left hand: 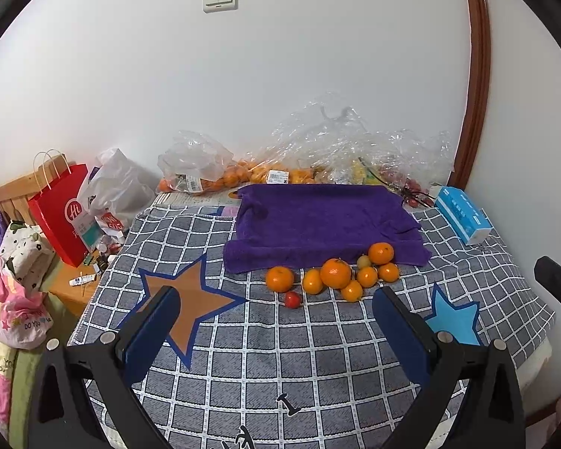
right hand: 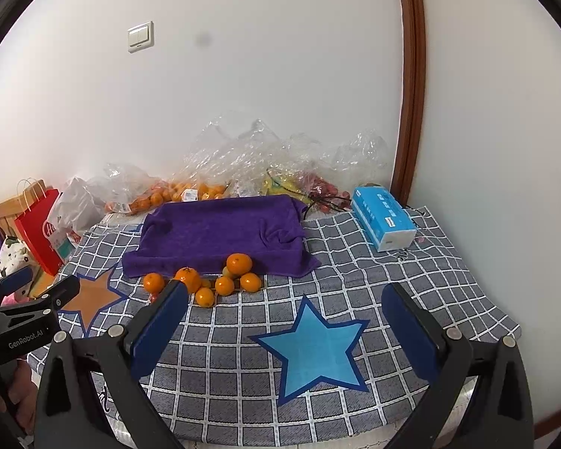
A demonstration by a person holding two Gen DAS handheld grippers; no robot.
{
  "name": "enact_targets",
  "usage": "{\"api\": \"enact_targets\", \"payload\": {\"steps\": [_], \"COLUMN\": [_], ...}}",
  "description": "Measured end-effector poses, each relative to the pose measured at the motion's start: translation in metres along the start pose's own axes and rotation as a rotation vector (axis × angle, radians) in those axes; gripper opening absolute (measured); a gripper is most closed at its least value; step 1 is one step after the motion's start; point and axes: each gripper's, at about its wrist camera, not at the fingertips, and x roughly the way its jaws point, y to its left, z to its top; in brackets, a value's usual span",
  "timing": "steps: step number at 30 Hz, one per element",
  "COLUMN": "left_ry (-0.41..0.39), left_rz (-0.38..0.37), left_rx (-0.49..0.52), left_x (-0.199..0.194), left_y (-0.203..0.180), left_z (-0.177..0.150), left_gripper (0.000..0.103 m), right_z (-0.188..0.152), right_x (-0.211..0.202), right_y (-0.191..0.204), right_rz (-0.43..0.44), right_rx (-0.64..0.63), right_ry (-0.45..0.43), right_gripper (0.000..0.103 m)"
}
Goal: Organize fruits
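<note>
Several oranges (left hand: 335, 272) lie in a cluster at the front edge of a purple towel (left hand: 318, 220) on the checked tablecloth, with a small red tomato (left hand: 292, 299) in front and a small green fruit (left hand: 363, 261) among them. The cluster also shows in the right wrist view (right hand: 239, 263), before the towel (right hand: 220, 232). My left gripper (left hand: 276, 310) is open and empty, just short of the fruit. My right gripper (right hand: 286, 312) is open and empty over the blue star, to the right of the cluster.
Clear plastic bags of oranges and other fruit (left hand: 243, 176) lie along the wall behind the towel. A blue tissue pack (left hand: 463, 215) sits at the right. A red paper bag (left hand: 61, 213) and bedding stand off the table's left edge.
</note>
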Motion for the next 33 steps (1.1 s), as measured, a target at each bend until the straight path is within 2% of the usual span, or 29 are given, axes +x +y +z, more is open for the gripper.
{"api": "enact_targets", "payload": {"steps": [33], "left_ry": [0.009], "left_rz": [-0.009], "left_rx": [-0.014], "left_x": [0.0029], "left_y": [0.0018], "left_z": [-0.0003], "left_gripper": [0.103], "right_z": [-0.0017], "right_x": [0.0005], "right_y": [0.0001], "right_rz": [0.007], "right_rx": [0.02], "right_ry": [0.0], "right_gripper": [0.102]}}
